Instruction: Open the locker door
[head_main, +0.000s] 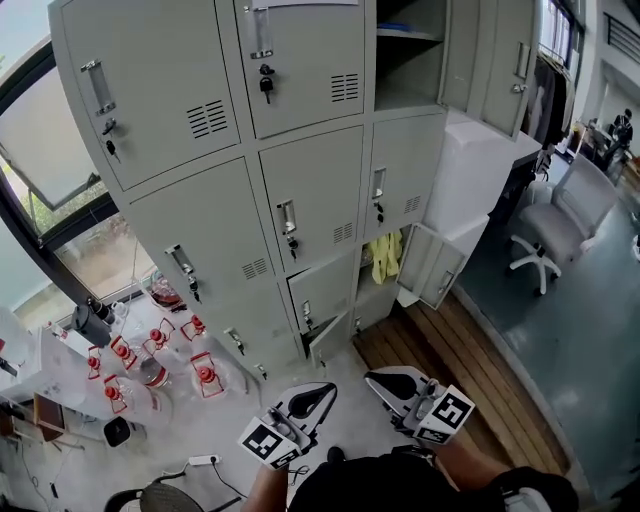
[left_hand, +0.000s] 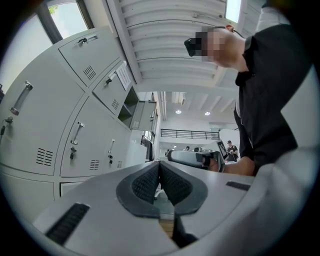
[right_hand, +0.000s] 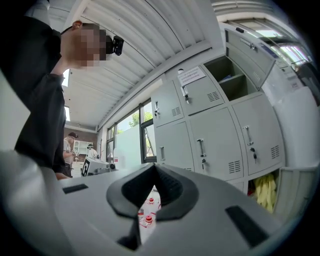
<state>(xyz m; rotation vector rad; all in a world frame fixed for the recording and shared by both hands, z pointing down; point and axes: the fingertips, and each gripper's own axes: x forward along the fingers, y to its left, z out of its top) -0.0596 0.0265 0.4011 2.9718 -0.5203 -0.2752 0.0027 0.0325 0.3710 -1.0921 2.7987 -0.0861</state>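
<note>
A: Gripper pose?
B: Left gripper and right gripper are held low, side by side, aimed at the lockers. Both jaw pairs are closed and empty.
A: Surroundings?
B: Red-capped bottles at left, locker doors ahead and well apart, chair at right.

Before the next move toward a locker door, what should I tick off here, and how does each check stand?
1. Left gripper empty, jaws together: ok.
2. Right gripper empty, jaws together: ok.
3. Jaws open enough to take a handle: not ok.
4. Closed locker door with handle in view: ok.
5. Either gripper at a handle: not ok, both short of the lockers.
6. Which door is meant: cannot tell.
</note>
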